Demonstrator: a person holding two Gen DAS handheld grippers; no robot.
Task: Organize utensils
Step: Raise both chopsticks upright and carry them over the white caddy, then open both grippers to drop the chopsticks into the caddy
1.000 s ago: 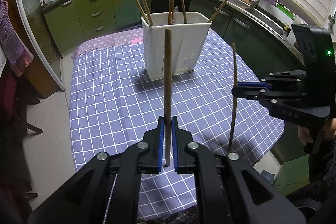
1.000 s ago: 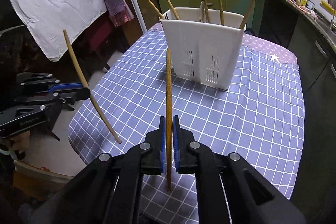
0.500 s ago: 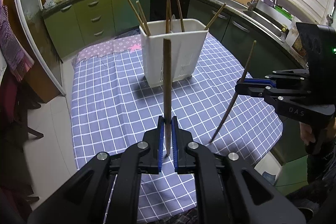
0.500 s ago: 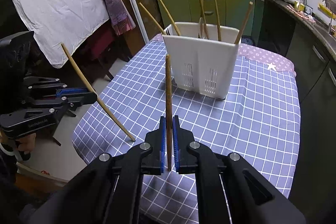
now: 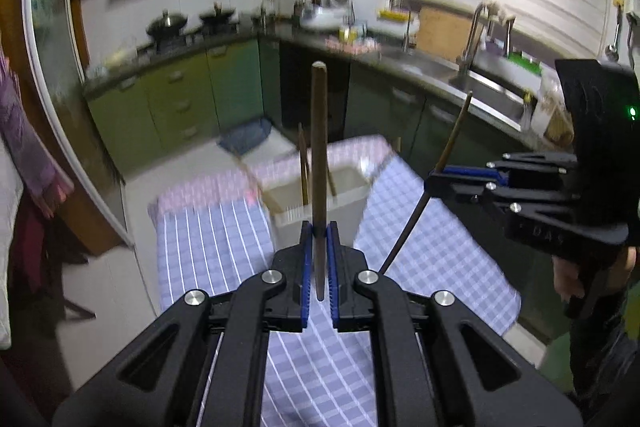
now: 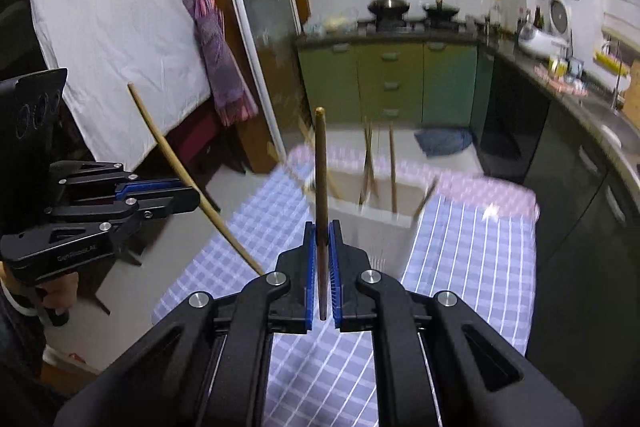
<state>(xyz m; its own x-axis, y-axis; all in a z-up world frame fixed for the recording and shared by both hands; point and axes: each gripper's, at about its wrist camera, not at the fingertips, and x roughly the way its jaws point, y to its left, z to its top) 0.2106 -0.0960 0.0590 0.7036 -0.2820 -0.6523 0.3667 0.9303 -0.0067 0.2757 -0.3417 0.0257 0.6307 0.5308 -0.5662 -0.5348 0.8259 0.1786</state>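
Each gripper is shut on one wooden chopstick. My left gripper (image 5: 319,227) clamps an upright brown chopstick (image 5: 319,147); the same gripper (image 6: 188,193) shows at the left of the right wrist view, its chopstick (image 6: 176,163) slanting there. My right gripper (image 6: 321,227) grips another upright chopstick (image 6: 320,167), and that gripper (image 5: 434,181) appears at the right of the left wrist view with its chopstick (image 5: 436,171) tilted. Beyond and below both stands the white utensil holder (image 5: 344,187) (image 6: 384,223) with several chopsticks in it, on the blue checked tablecloth (image 5: 216,239) (image 6: 472,247).
Green kitchen cabinets (image 5: 180,99) and a dark counter with pots run behind the table. A sink with a tap (image 5: 476,27) lies at the right. A white sheet (image 6: 108,19) and a purple cloth (image 6: 218,59) hang at the left. A hand (image 5: 572,279) holds the right gripper's handle.
Both grippers have risen with their chopsticks, so the holder and table now sit lower and farther in both views. The grips have not changed.
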